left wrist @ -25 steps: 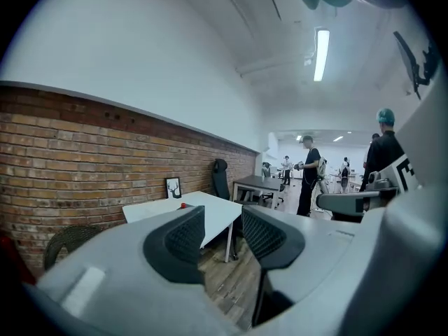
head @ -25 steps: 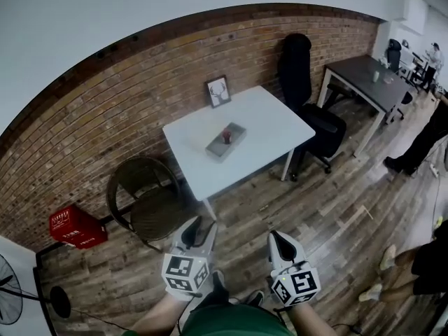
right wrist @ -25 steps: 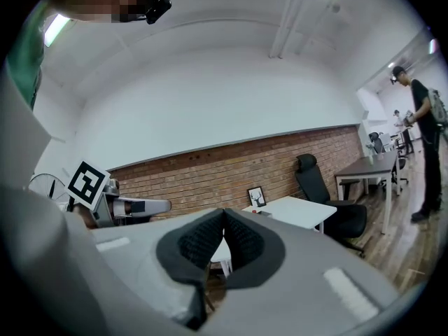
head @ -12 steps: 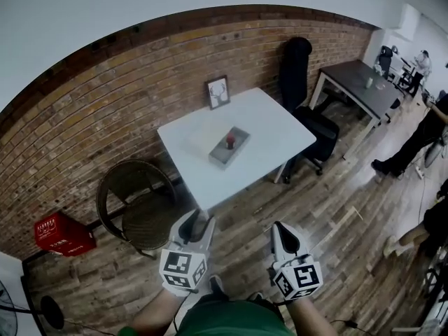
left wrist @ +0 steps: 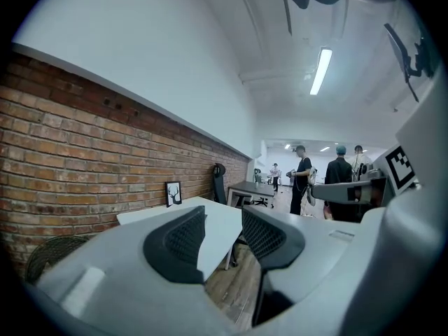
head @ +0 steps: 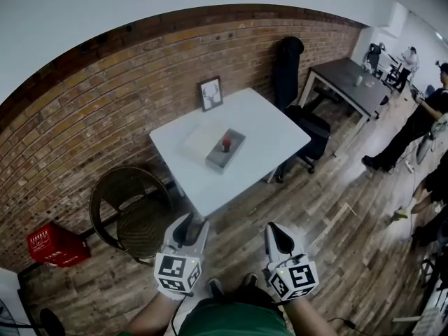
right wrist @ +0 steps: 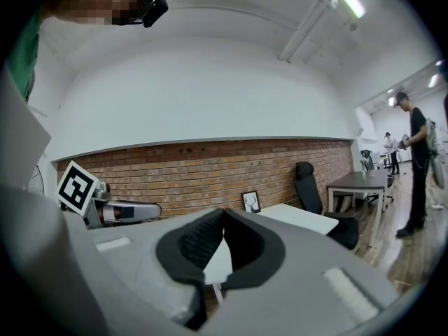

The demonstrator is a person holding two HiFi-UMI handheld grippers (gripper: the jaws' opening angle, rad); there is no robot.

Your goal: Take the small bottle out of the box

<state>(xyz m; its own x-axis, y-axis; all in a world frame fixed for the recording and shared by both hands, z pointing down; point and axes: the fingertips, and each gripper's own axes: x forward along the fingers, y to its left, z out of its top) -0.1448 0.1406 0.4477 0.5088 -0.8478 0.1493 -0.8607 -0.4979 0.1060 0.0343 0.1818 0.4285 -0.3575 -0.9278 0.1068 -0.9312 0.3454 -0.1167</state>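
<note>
A small red-topped bottle [head: 226, 143] stands upright in a shallow grey box [head: 218, 159] near the middle of a white table [head: 262, 128]. Both grippers hang low over the wooden floor, well short of the table. My left gripper [head: 187, 227] is open and empty; in the left gripper view [left wrist: 222, 233] the table [left wrist: 150, 212] shows through the gap between its black pads [left wrist: 183, 240]. My right gripper [head: 275, 235] is shut with nothing in it, and its pads [right wrist: 203, 240] meet at the tips [right wrist: 223, 218].
A wicker chair [head: 129, 205] stands at the table's near left corner. A black office chair [head: 294, 82] is at its far right. A framed picture [head: 211, 93] leans on the brick wall. A red crate [head: 52, 245] sits at left. A dark table [head: 350, 81] and people [head: 413, 128] are at right.
The table, box and bottle have drawn a little nearer and shifted left in the head view. Both grippers keep their places low in the picture, left open and right shut.
</note>
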